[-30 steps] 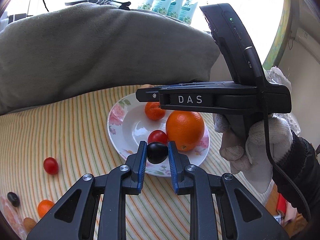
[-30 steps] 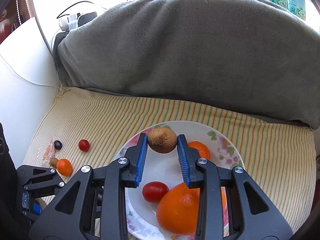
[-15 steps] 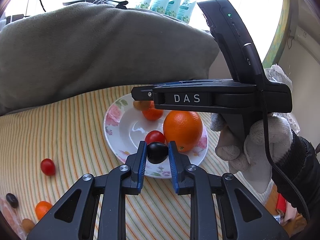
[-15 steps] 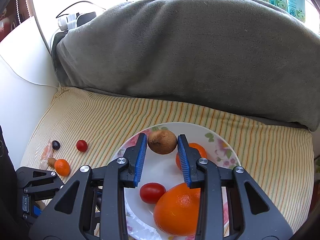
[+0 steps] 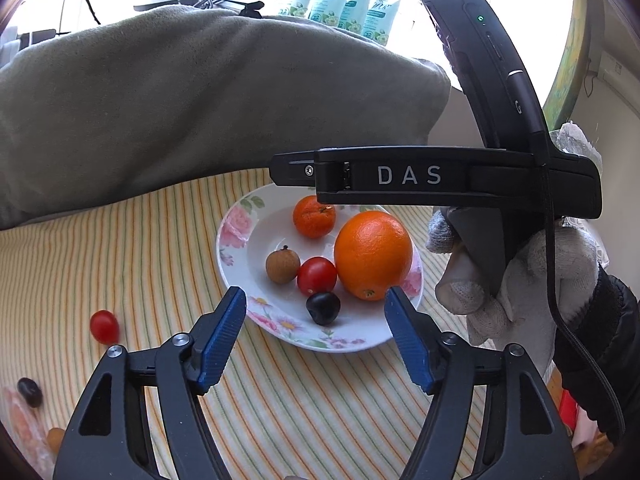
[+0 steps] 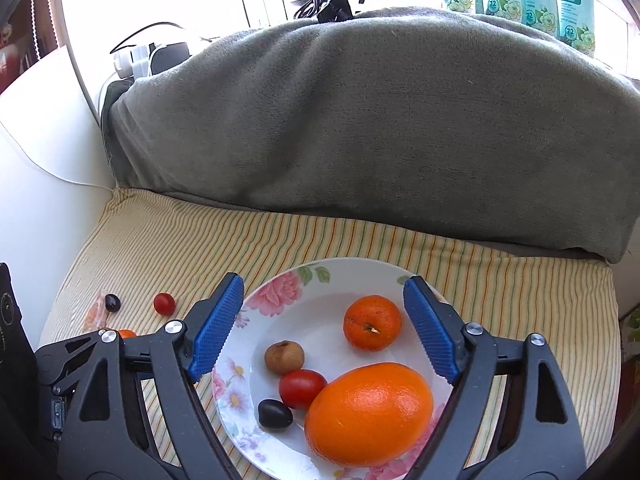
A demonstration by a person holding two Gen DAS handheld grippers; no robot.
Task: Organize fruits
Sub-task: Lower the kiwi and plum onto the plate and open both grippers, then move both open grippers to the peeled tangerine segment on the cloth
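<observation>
While the white floral-rimmed plate (image 5: 236,236) sits on the striped yellow cloth (image 5: 120,248), it carries five fruits: a large orange (image 5: 373,254), a small mandarin (image 5: 314,216) toward the plate's far edge, a brown round longan (image 5: 282,266), a red cherry tomato (image 5: 316,276) touching the orange, and a dark glossy grape (image 5: 323,308) just beside the tomato near the plate's near rim. Your left gripper (image 5: 316,334) hangs over that near rim with its blue pads spread wide and nothing between them; your right gripper (image 6: 323,330) is likewise wide apart and empty above the plate. Well apart, toward the cloth's left edge, lie a second red cherry tomato (image 5: 104,326), a second dark grape (image 5: 30,392) and a small orange fruit (image 6: 127,334). A grey blanket (image 6: 360,120) rises behind the cloth's far edge.
</observation>
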